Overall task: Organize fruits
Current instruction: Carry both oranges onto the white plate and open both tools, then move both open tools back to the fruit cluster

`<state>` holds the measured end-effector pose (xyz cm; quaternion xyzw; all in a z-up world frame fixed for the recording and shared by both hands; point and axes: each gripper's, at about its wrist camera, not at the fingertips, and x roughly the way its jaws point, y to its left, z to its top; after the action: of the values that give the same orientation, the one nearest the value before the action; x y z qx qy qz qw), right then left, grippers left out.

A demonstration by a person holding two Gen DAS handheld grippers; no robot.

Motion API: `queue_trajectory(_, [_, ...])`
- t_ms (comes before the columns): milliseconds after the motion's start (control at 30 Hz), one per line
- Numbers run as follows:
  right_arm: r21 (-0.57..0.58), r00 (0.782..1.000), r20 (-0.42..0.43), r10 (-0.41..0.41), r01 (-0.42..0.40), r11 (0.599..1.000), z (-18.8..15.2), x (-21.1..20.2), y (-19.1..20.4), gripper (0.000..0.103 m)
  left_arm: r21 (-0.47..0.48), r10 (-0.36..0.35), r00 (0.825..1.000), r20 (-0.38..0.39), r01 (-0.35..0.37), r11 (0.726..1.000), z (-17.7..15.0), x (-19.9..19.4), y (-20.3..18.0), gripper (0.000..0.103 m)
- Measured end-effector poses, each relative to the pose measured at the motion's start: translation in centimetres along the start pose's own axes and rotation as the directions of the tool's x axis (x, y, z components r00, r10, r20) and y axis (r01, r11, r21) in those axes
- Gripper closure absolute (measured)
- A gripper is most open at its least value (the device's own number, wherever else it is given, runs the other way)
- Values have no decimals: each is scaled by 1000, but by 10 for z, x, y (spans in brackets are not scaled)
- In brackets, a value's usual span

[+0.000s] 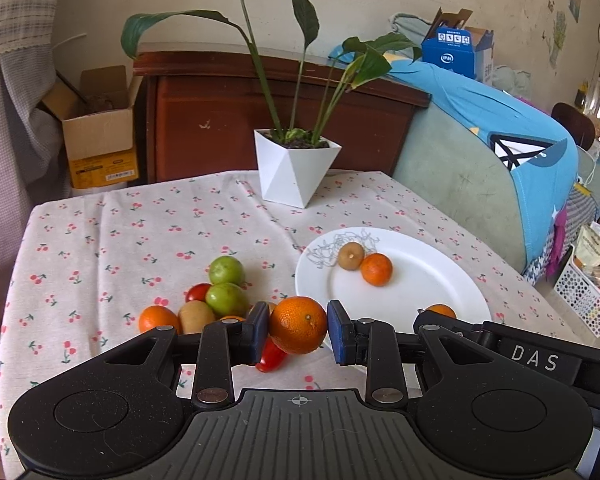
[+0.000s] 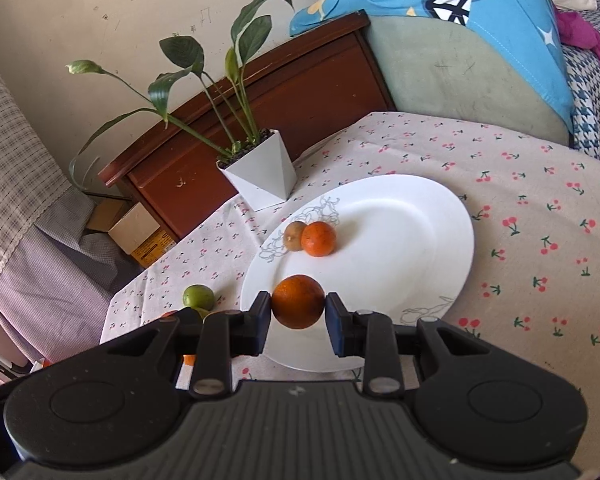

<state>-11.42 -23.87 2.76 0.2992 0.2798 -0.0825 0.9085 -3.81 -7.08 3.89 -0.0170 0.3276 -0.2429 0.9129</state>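
Observation:
My left gripper [image 1: 299, 332] is shut on an orange [image 1: 298, 324], held above the cloth just left of the white plate [image 1: 420, 284]. My right gripper [image 2: 298, 312] is shut on another orange [image 2: 298, 301] over the plate's near left part [image 2: 400, 240]. On the plate lie a brown kiwi [image 1: 351, 256] and a small orange [image 1: 376, 269]; both also show in the right wrist view, the kiwi [image 2: 293, 236] beside the small orange [image 2: 318, 239]. Left of the plate sits a pile: two green fruits [image 1: 226, 270], a red tomato [image 1: 196, 292], an orange [image 1: 158, 319], a kiwi [image 1: 196, 317]. A red fruit [image 1: 271, 356] lies under my left gripper.
A white potted plant [image 1: 294, 168] stands at the table's far middle. A wooden cabinet [image 1: 260, 112] and a cardboard box [image 1: 100, 140] are behind the table. A sofa with blue cloth [image 1: 500, 140] is at the right. The right gripper's body [image 1: 520, 348] shows at the plate's near edge.

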Motion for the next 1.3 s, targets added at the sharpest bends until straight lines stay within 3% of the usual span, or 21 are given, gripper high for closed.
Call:
queue_trajectory(700, [113,997,-6,-79,80,990,4,2,-28,71,24,-65,997,-36,66,998,0,31,-30,72])
queue_trajectory(867, [115,997,-9,-77,77,990,5,2,-28,68,27,-42,999,-33,43,999,4,24,-29,66])
queue_trajectory(967, [101,997,-10,-71,72,992,5,2,-24,65,28,-15,999,-43,16,999,7,19,-26,56])
queue_trajectory(1300, [27,999,-30,-17,18,999,1,1,-8,64,16,59,998,-29,-59,998,21,-10,2,50])
